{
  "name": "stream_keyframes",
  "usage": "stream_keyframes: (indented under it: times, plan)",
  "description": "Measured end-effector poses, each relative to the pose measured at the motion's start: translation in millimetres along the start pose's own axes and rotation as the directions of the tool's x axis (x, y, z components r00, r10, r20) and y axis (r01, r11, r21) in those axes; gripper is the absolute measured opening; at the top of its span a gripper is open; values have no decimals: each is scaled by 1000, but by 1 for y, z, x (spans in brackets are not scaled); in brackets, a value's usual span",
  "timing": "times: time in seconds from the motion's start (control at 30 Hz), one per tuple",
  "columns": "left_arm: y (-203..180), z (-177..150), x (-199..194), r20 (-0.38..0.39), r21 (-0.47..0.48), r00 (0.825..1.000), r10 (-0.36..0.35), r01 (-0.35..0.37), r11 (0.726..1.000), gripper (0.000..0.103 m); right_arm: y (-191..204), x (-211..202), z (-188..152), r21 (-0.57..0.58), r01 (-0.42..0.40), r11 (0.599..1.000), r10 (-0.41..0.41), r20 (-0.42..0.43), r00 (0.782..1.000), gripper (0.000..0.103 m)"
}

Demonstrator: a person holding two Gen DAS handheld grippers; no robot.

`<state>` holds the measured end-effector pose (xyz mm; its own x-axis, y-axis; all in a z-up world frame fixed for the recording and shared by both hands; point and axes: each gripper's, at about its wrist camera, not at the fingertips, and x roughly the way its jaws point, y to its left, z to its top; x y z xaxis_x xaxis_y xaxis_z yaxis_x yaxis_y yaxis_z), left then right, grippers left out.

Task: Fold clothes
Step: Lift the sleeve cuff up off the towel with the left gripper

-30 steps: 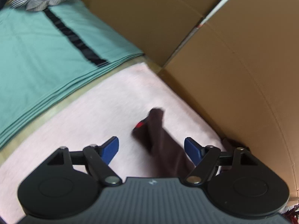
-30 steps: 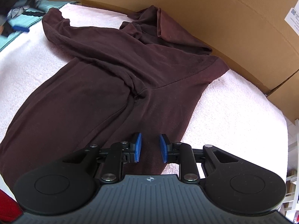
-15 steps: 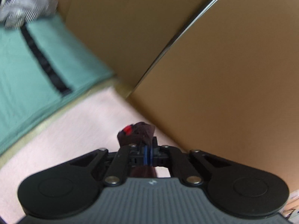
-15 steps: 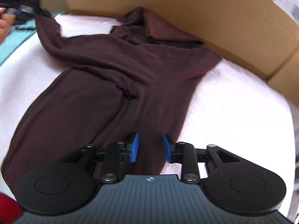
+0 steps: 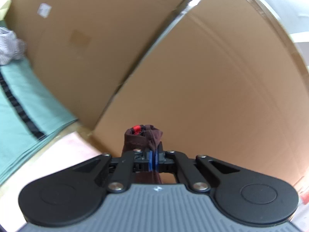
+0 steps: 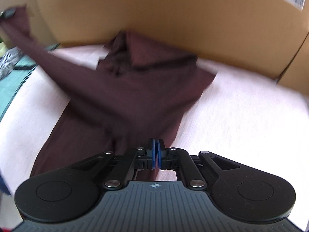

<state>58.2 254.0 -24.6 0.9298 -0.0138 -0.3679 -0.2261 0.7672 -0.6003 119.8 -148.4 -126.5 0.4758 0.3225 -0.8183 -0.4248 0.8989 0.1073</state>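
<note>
Right wrist view: maroon garment [image 6: 119, 96] stretches away toward cardboard wall [image 6: 154, 15], pinched by right gripper [image 6: 155, 150] and left gripper [image 5: 154, 158].

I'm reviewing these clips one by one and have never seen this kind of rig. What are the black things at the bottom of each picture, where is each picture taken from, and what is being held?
No robot here: a person holds a pair of tongs in each hand, and a camera on each looks forward along its blue pads. The black shape at the bottom is the tongs' own body. In the left view, the left tongs are shut on a sleeve cuff, lifted in front of cardboard boxes. In the right view, the right tongs are shut on the dark brown shirt, which lies mostly on a pale pink towel. A green cloth lies alongside. The pictures are blurred.
</note>
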Motion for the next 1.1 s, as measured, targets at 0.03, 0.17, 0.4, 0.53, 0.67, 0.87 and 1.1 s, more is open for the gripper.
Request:
stream_keyframes:
  times: [0.03,0.17,0.4,0.53,0.67,0.87,1.1]
  plan:
    - [6,-5,2,-18,-5,999,45,-45,999,0,-1,-1,5,2,-6,1000,6,7,1000,9]
    - [29,-23,11,-95,-16,970,223,-225,974,0,-10,-1,20,-38,-33,999,33,0,999,28]
    - [60,-47,8,-141,-92,936,321,-336,938,0,3,56,53,-207,-39,978,27,-60,998,28]
    - [65,-54,2,-154,-85,923,352,-367,926,0,10,92,69,-286,-45,957,27,-65,997,28]
    - [66,-58,-1,-152,-64,917,369,-382,922,0,3,105,88,-222,-35,974,28,-31,999,28]
    - [64,-51,9,-149,-17,924,352,-359,933,0,-8,83,91,-172,-47,984,49,6,999,31]
    - [49,-24,13,-94,-25,974,204,-207,978,0,-25,61,81,-115,-30,993,31,6,1000,37]
